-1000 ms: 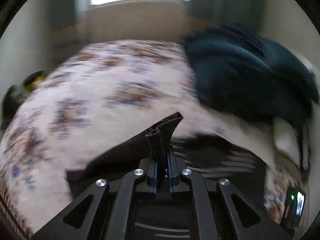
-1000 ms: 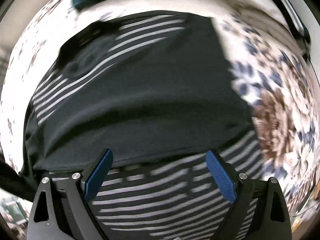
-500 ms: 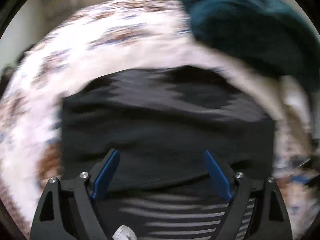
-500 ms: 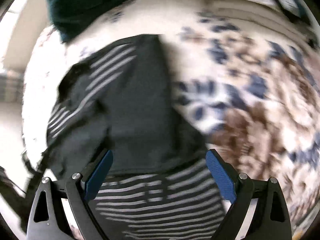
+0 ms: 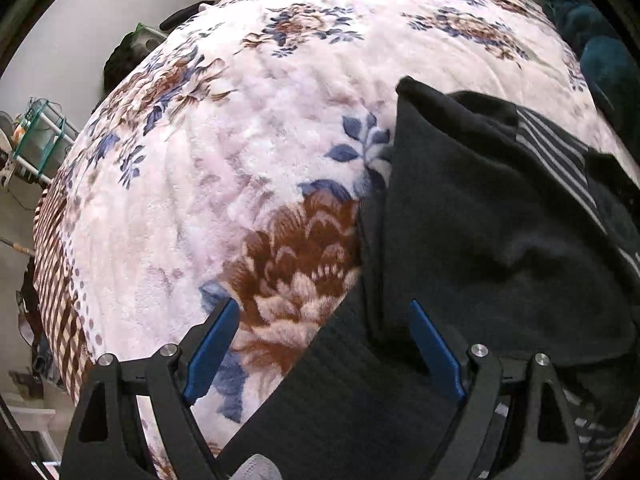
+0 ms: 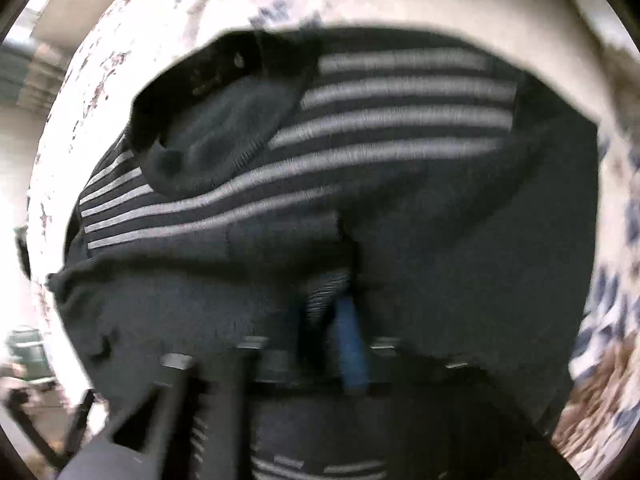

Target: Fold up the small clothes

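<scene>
Dark knit top w/ grey stripes lies rumpled on plush floral blanket. Left gripper: jaws wide apart, ribbed hem edge between them, untouched. Right gripper: jaws closing, pinching a striped fold; blurry

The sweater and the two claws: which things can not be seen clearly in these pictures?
- Sweater: in the left wrist view its right side is cut off by the picture's edge.
- Right claw: in the right wrist view motion blur smears it; its jaws are closing, with striped cloth between them.
- Things beside the blanket, left wrist view: too small to name.
</scene>
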The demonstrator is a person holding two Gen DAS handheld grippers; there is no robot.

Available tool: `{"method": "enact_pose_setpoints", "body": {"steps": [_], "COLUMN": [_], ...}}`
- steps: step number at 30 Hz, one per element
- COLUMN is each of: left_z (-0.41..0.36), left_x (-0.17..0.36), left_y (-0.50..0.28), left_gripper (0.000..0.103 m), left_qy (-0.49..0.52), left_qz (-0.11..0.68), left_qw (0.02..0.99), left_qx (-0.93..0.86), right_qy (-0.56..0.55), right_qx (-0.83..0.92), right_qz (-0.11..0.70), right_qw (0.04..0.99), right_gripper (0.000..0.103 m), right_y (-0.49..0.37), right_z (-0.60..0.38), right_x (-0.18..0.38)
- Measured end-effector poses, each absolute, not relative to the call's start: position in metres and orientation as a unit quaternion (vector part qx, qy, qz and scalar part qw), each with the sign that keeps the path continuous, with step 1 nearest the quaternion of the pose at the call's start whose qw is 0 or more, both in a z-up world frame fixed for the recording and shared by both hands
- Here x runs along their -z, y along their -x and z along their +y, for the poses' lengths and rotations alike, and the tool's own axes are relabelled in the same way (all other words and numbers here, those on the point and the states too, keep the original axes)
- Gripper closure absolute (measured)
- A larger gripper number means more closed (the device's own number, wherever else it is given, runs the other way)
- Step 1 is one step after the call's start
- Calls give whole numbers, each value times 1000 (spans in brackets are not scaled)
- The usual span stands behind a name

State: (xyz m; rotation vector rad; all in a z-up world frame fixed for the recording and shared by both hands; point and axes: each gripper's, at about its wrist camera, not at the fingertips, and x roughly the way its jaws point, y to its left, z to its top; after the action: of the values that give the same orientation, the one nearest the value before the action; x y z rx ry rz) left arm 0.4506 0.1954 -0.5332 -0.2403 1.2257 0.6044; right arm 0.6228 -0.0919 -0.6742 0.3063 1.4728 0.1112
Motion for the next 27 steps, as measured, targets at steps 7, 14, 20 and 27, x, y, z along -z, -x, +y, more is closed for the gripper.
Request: {"method": "enact_pose_setpoints", "body": {"steps": [7, 14, 20, 27], "left_z": [191, 178, 174, 200], "left_x": [518, 521, 555, 555], "left_y": [-470, -516, -555, -532], "left_gripper": [17, 17, 17, 17], "left_qy": [122, 124, 35, 99], "left_qz": [538, 532, 563, 556], "left_qw": [790, 804, 791, 790], "left_qx": [-268, -233, -237, -237], "right_qy": [-115, -155, -154, -133], "right_qx": [-5, 50, 76, -76], "right_qz": [633, 666, 709, 666], "right_qw": [765, 728, 684, 730], "right_gripper": [95, 95, 66, 48], "right_y": [-600, -590, -594, -636], "right_z": [-144, -224, -254, -165], "right_x": [622, 647, 663, 601]}}
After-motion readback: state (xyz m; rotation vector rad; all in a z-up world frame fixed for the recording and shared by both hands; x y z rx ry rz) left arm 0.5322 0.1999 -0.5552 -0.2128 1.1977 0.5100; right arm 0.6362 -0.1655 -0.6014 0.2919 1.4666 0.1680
